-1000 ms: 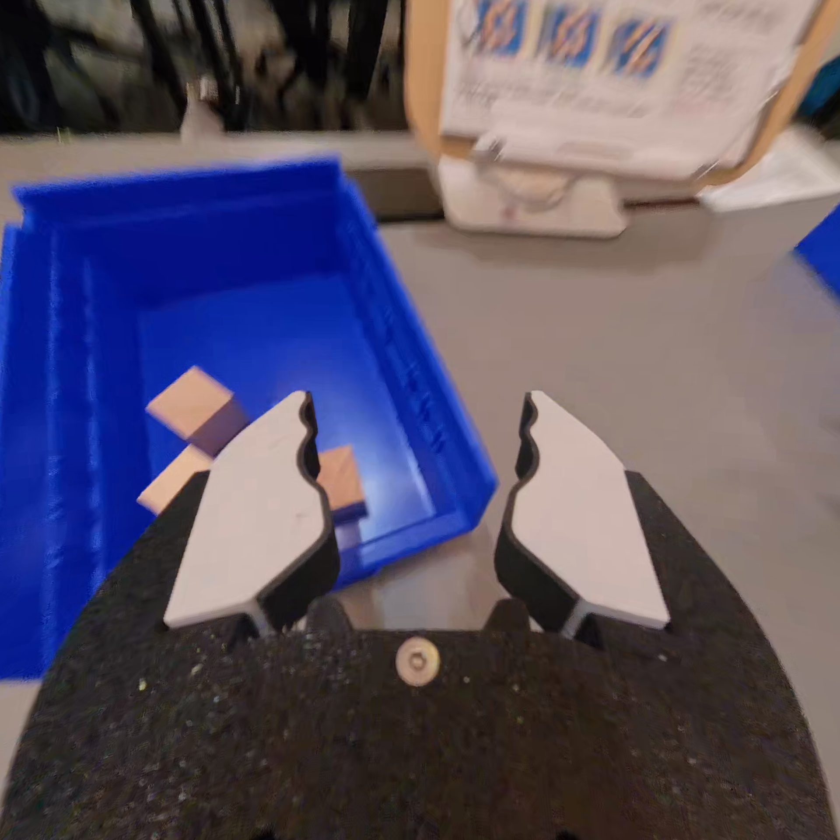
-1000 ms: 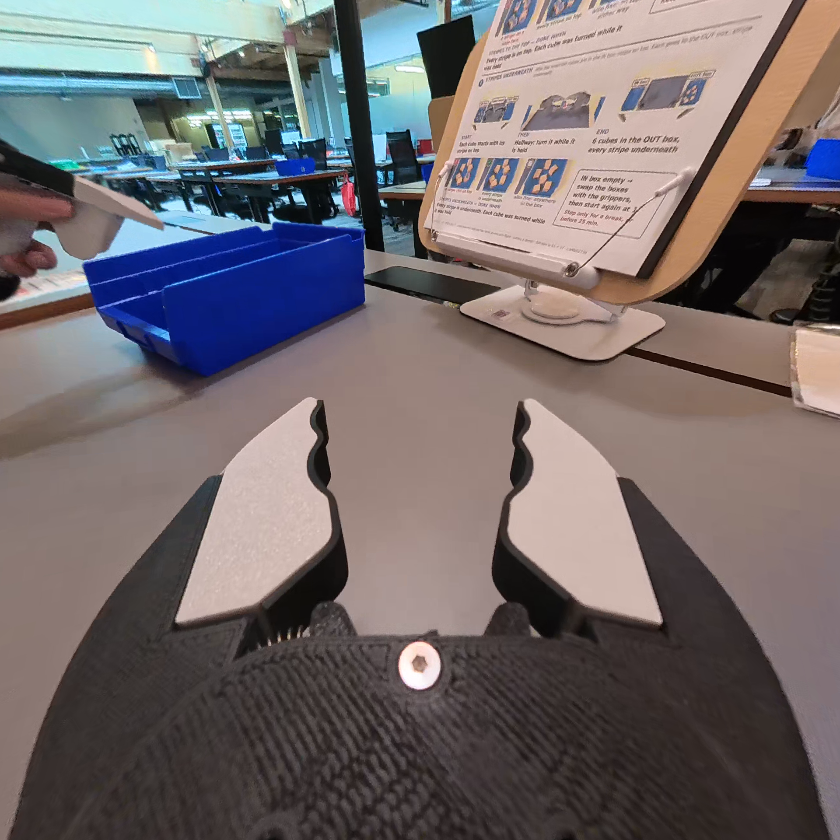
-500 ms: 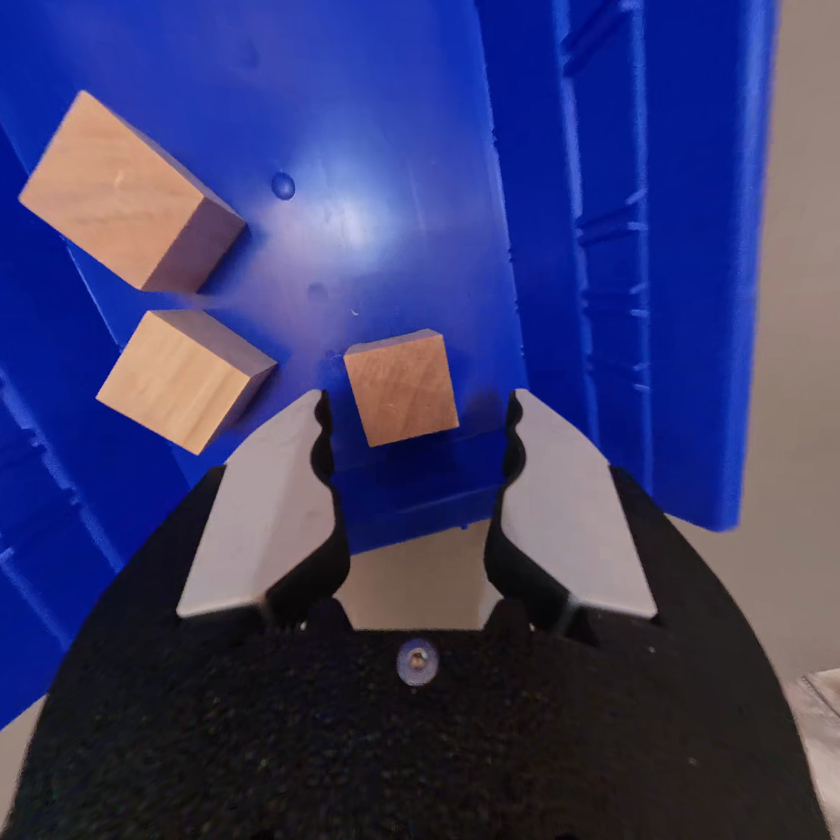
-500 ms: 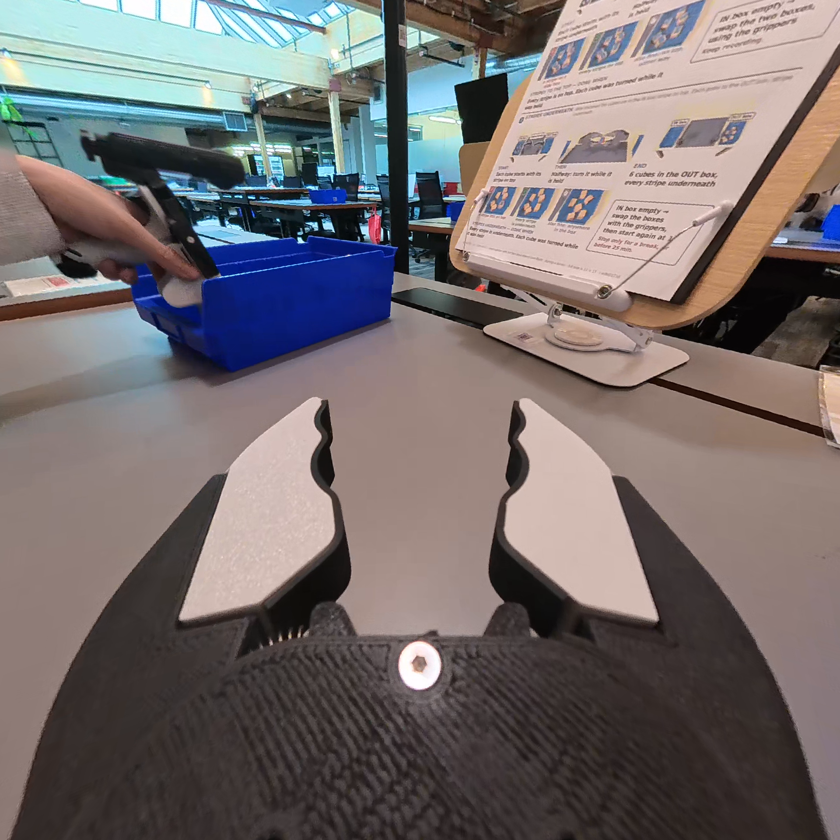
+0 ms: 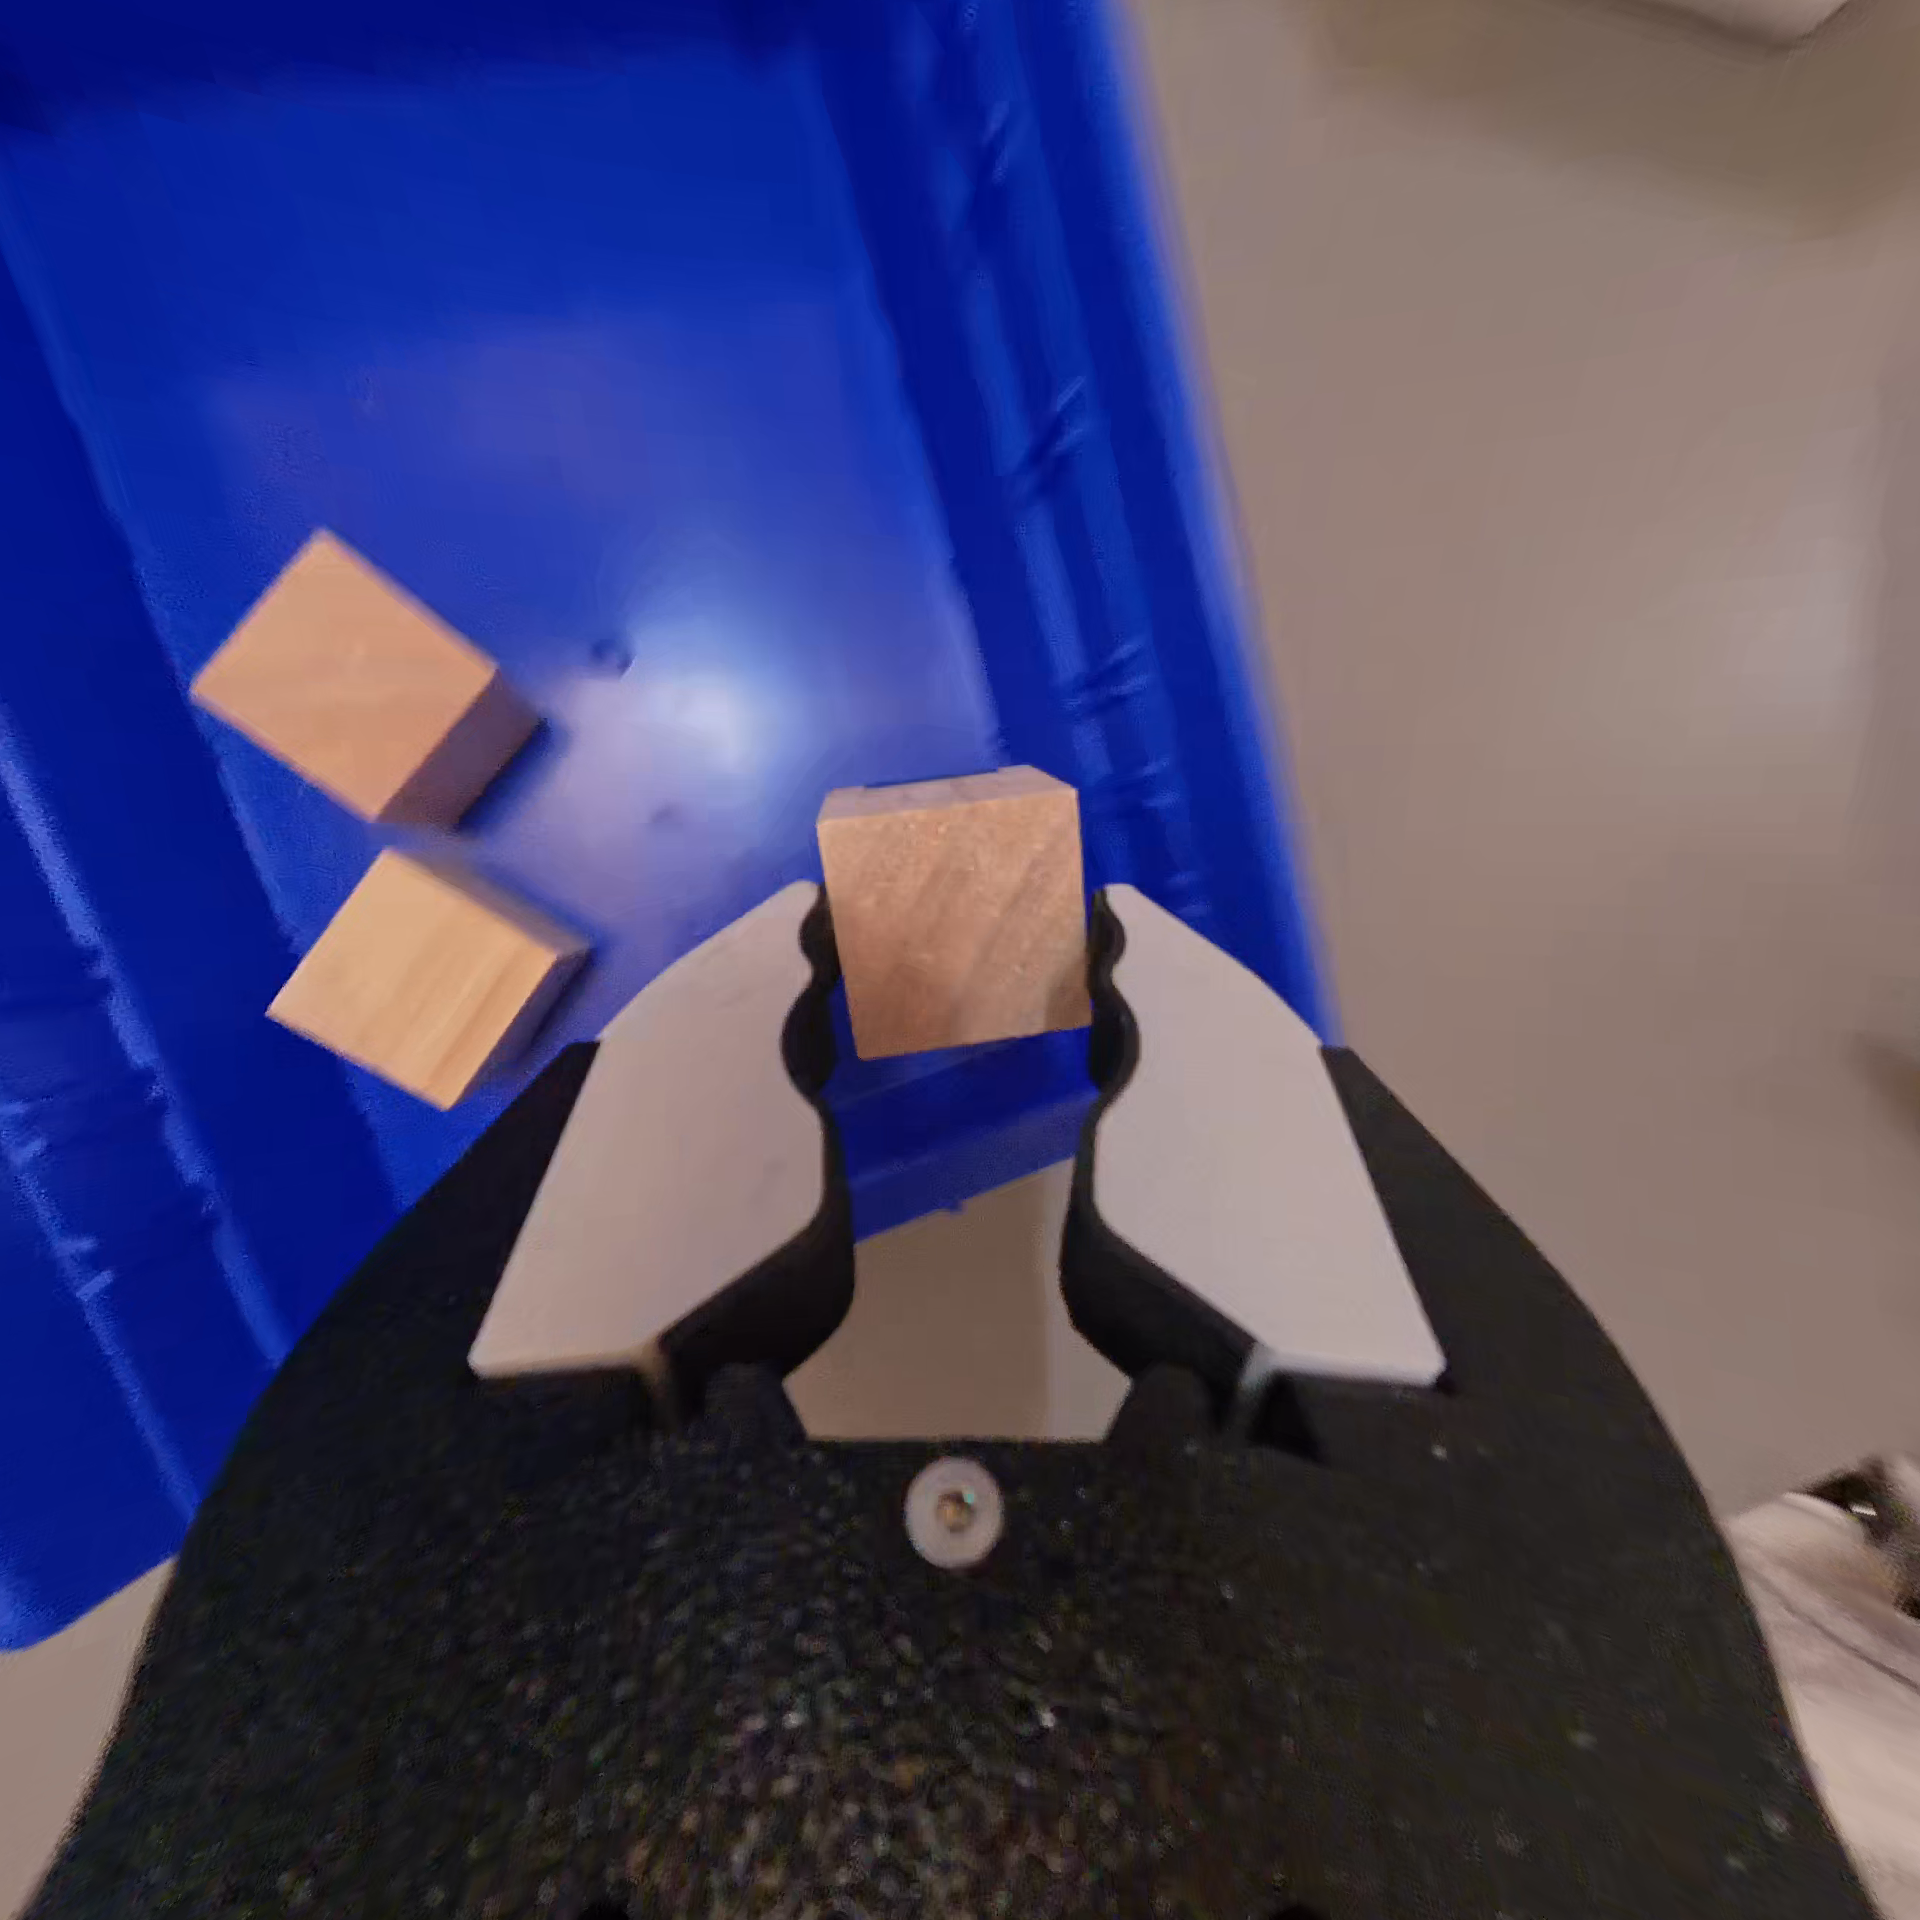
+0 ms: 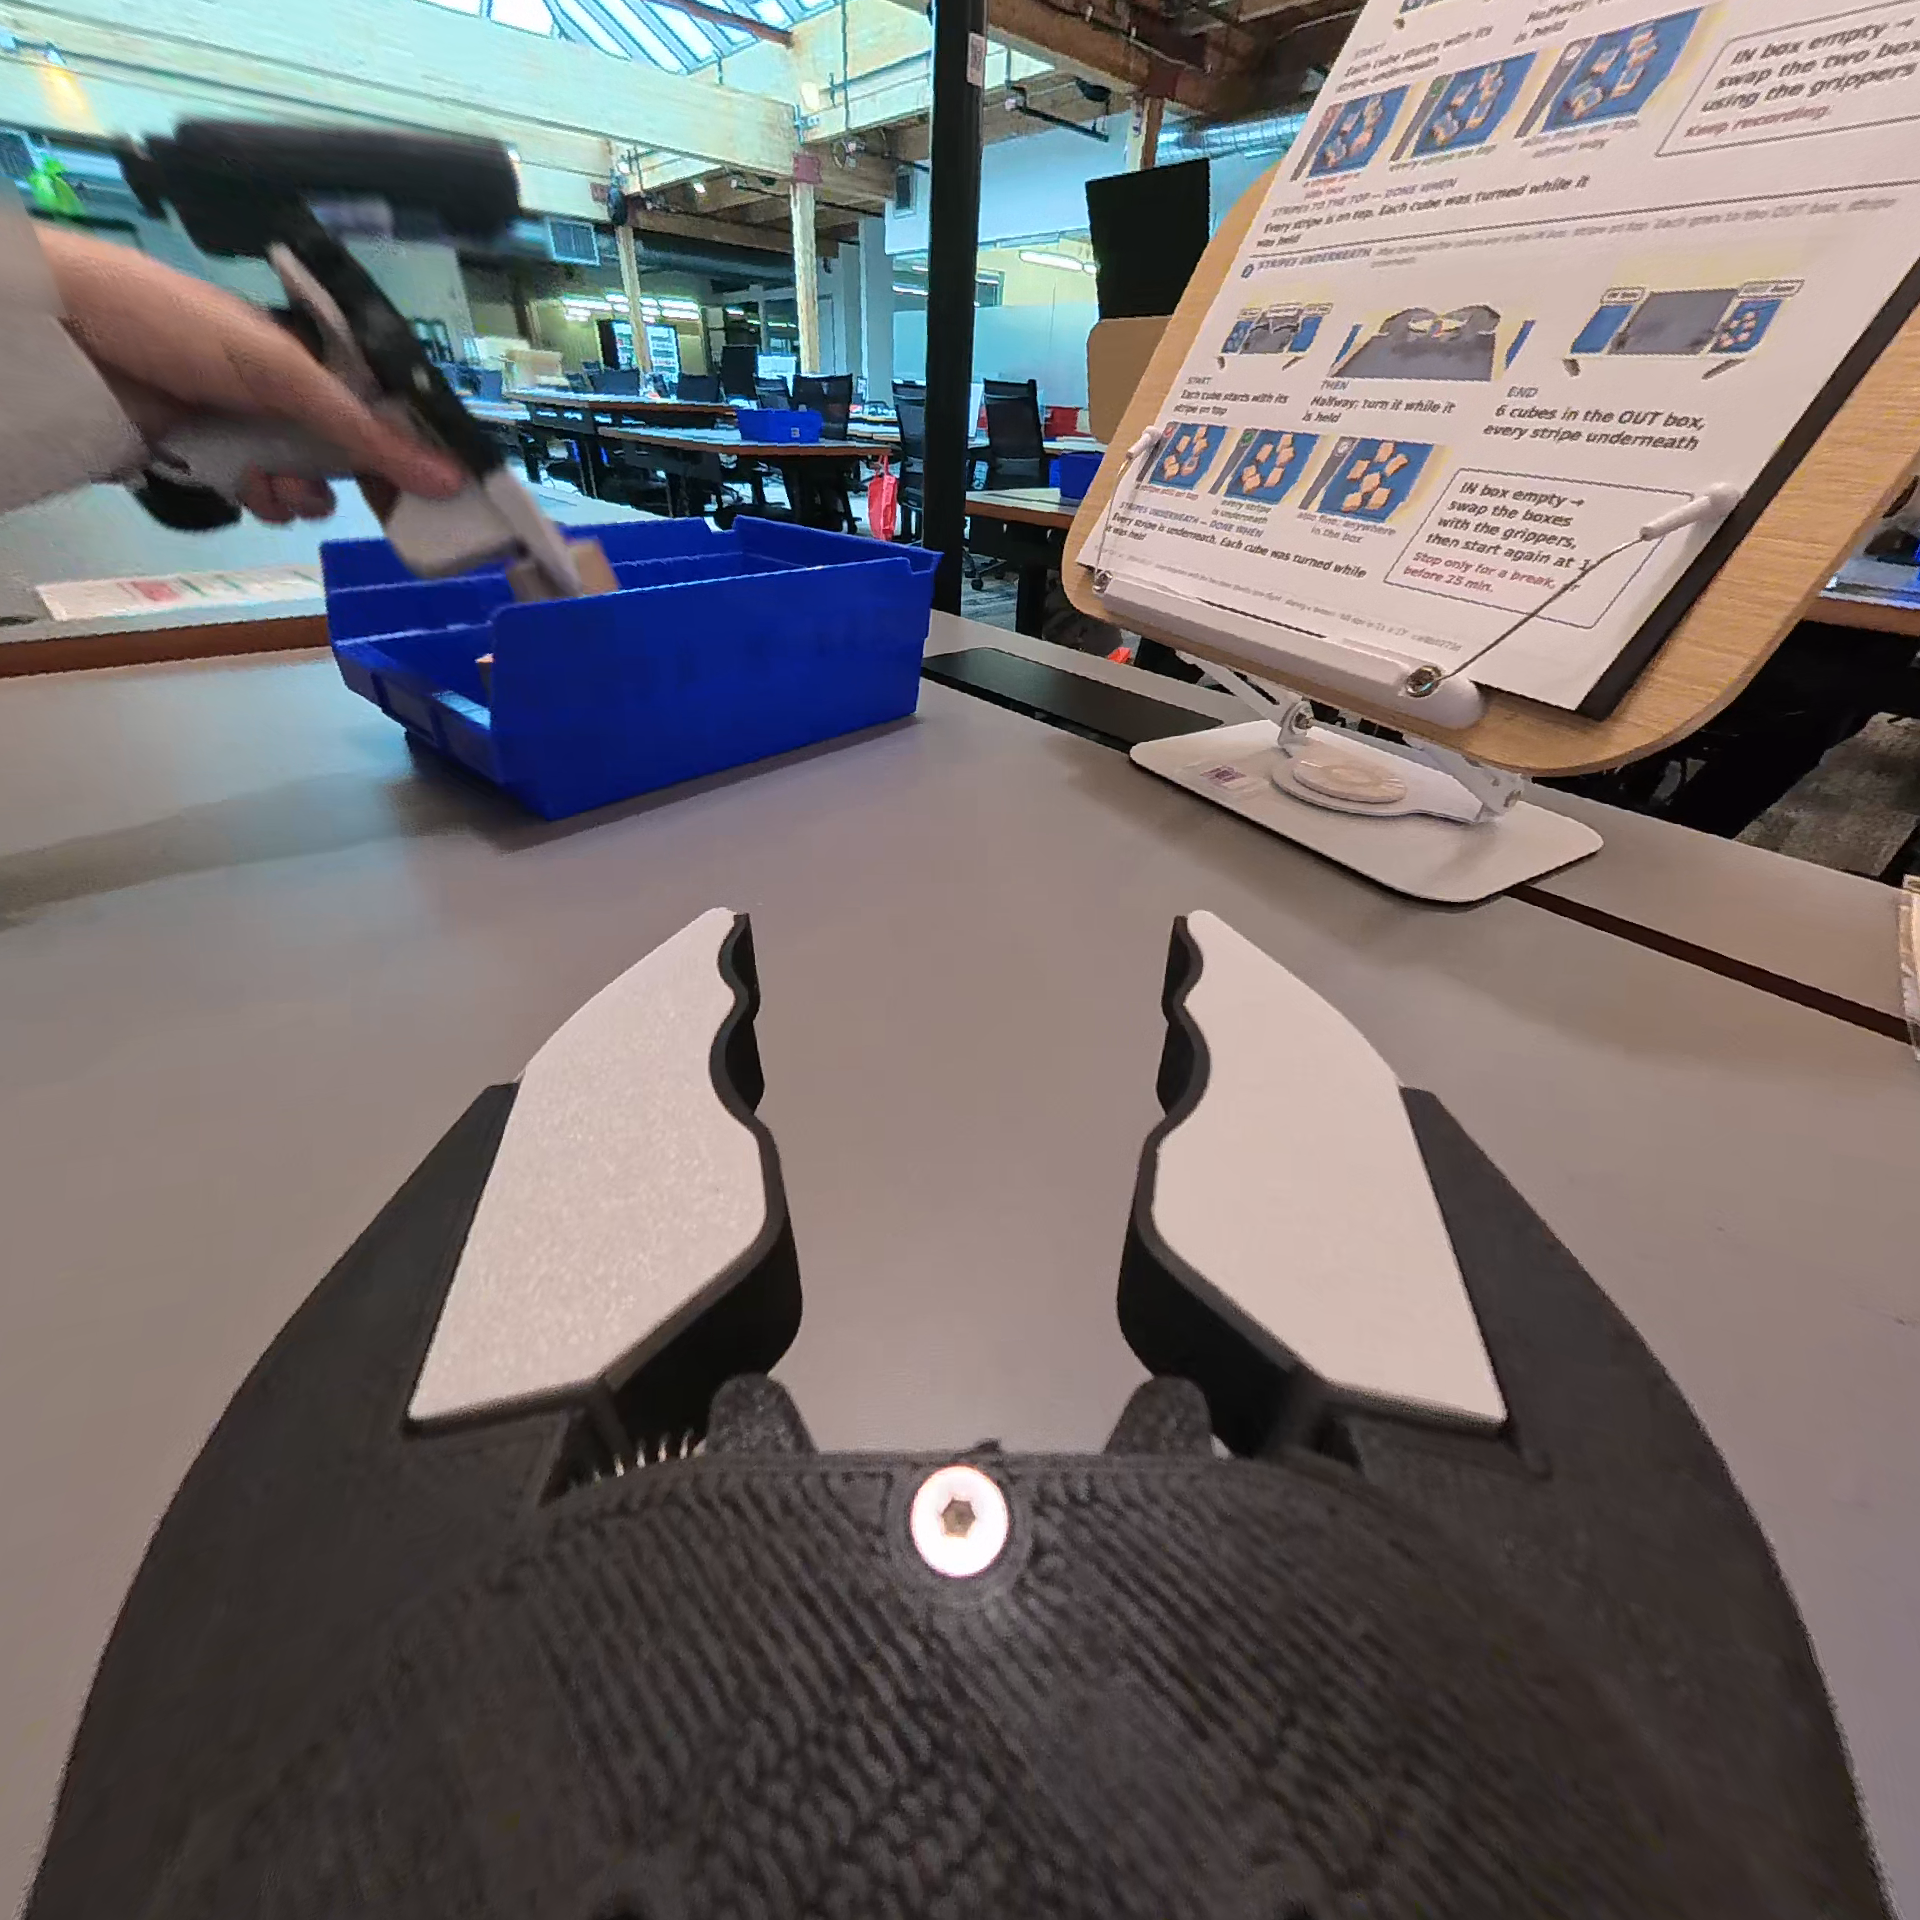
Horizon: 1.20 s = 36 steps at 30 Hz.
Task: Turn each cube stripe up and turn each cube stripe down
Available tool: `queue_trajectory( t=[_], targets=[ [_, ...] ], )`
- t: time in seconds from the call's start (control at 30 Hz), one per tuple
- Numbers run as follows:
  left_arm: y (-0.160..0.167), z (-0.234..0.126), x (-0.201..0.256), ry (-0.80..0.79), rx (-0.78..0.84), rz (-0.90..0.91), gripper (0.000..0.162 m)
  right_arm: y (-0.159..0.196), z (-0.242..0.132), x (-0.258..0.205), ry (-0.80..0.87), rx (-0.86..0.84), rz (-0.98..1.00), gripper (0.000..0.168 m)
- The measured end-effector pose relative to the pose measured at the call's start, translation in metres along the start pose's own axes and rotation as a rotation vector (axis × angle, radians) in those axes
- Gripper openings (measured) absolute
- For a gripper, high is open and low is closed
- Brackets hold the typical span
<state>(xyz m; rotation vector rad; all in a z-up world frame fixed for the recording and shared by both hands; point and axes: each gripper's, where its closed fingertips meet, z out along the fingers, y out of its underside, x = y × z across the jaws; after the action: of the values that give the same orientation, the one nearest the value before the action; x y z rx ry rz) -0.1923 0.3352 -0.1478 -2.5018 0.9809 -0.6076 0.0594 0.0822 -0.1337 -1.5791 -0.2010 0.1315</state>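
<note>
Bright overhead indoor light, glare on blue bin [image 5: 707,717] floor, motion blur, wide-angle edge bending.

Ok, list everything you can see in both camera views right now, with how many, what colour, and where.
wooden cubes: three, tan; two on the bin floor, one gripped
bin: one, blue, on the table's left part
table: one, grey, under everything
document stand: one, white base with wooden board, right rear, holding a printed sheet
left gripper: one, black and grey, above the bin, shut on a cube
right gripper: one, black and grey, over bare table, open
hand: one, holding the left gripper
</note>
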Motion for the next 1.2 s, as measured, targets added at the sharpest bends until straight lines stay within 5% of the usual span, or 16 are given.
queue_trajectory(
  t=[0.23,0.37,0.57,1.07,1.2],
  targets=[
    [-0.042,-0.089,0.136,0.618,0.384,0.139,0.045,-0.012,-0.001,-0.011,-0.02,0.032,-0.115,0.078],
    [-0.025,-0.11,0.205,0.975,0.393,0.171,0.045,-0.044,-0.008,-0.026,-0.033,0.104,-0.21,0.078],
    [0.018,-0.088,0.281,1.327,0.23,0.152,0.045,-0.085,-0.018,-0.066,-0.11,0.234,-0.316,0.077],
    [0.068,-0.054,0.35,1.535,-0.015,0.13,0.045,-0.086,-0.021,-0.09,-0.176,0.265,-0.445,0.065],
    [0.072,-0.052,0.351,1.553,-0.028,0.118,0.045,-0.083,-0.019,-0.091,-0.169,0.255,-0.486,0.044]
  ],
)
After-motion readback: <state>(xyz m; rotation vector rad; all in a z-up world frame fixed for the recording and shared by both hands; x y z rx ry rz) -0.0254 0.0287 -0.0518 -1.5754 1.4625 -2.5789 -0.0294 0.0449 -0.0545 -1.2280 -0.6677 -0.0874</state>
